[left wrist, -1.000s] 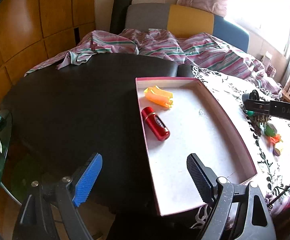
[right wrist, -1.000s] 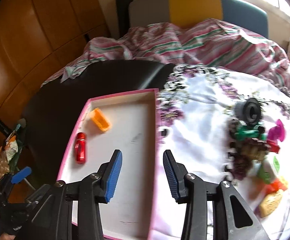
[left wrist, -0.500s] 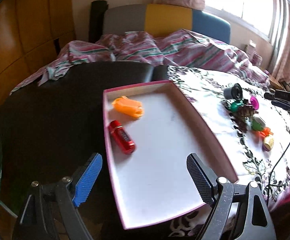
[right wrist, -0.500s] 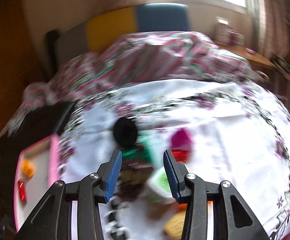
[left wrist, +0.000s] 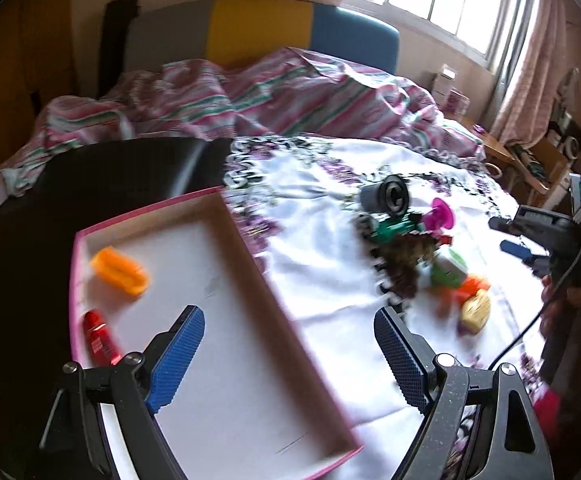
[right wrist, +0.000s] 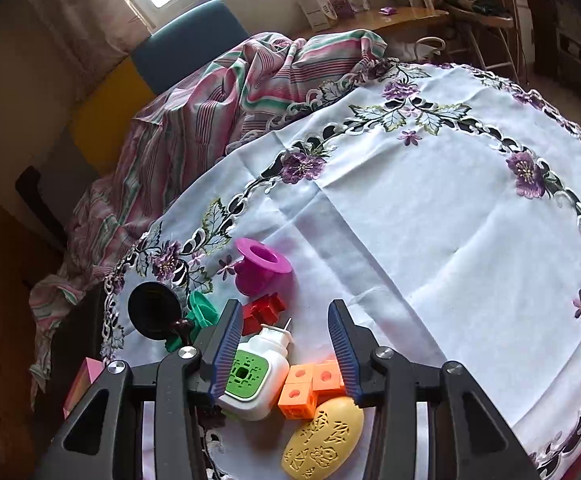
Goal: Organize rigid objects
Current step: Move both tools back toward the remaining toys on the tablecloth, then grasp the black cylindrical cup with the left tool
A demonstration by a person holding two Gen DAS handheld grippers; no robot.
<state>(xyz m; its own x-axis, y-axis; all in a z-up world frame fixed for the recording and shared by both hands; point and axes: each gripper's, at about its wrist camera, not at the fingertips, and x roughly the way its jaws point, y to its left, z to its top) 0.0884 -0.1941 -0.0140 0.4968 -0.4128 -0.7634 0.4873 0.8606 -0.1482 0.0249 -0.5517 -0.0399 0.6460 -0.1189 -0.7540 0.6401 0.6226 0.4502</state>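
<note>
On the white embroidered cloth (right wrist: 430, 216), our right gripper (right wrist: 286, 342) hangs with jaws wide over a white-and-green plug-in (right wrist: 256, 374) and orange blocks (right wrist: 310, 386). Our left gripper (left wrist: 288, 354), jaws wide, hovers above the pink tray (left wrist: 250, 248) holding an orange piece (left wrist: 120, 270) and red tube (left wrist: 98, 338).

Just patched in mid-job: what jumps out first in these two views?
A bright heap of small toys sits on the flowered white tablecloth, with the right gripper, jaws open, right over it. To its left lies a pink-rimmed tray holding an orange piece and a red tube.
</note>
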